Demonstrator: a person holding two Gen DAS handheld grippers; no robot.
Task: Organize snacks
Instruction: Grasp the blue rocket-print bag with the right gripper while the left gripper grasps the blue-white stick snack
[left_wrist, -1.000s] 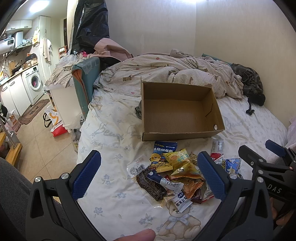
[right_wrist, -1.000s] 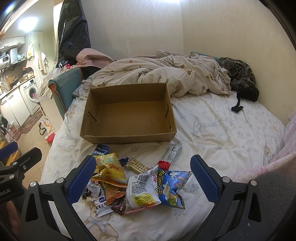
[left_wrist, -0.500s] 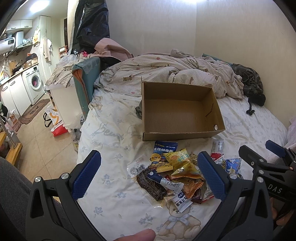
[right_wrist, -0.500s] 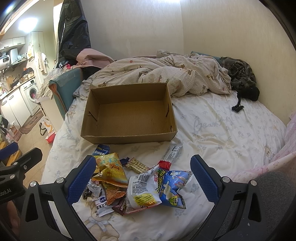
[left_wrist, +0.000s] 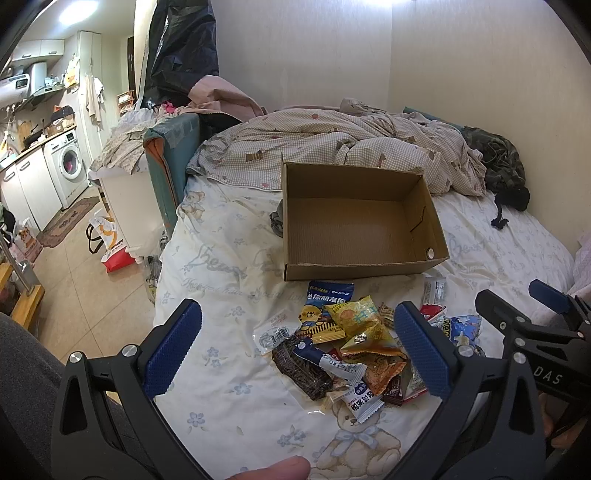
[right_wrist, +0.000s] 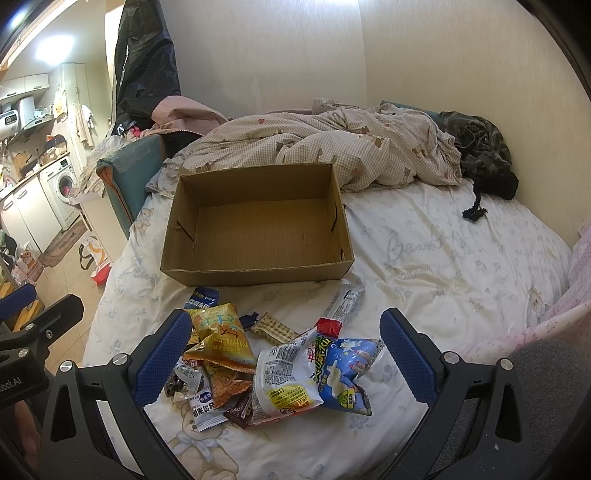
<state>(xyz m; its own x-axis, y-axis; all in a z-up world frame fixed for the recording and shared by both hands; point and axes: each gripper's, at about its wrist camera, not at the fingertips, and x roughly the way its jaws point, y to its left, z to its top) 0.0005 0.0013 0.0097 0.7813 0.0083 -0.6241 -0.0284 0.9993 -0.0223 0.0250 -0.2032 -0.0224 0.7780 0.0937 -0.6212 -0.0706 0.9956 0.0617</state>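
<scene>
A: How far along is the sorting?

B: Not started, I'd judge. The cardboard box (right_wrist: 258, 236) is empty, and it sits beyond both sets of jaws.

A: And the snacks?

B: All in one heap (right_wrist: 273, 365) on the bed sheet (right_wrist: 443, 258), between the right gripper (right_wrist: 280, 354)'s spread jaws; nothing is held. In the left view the heap lies toward the right-hand jaw.

A: The left gripper (left_wrist: 295, 350)?

B: Released too, jaws wide apart, grasping nothing. Every packet is left to go.
</scene>
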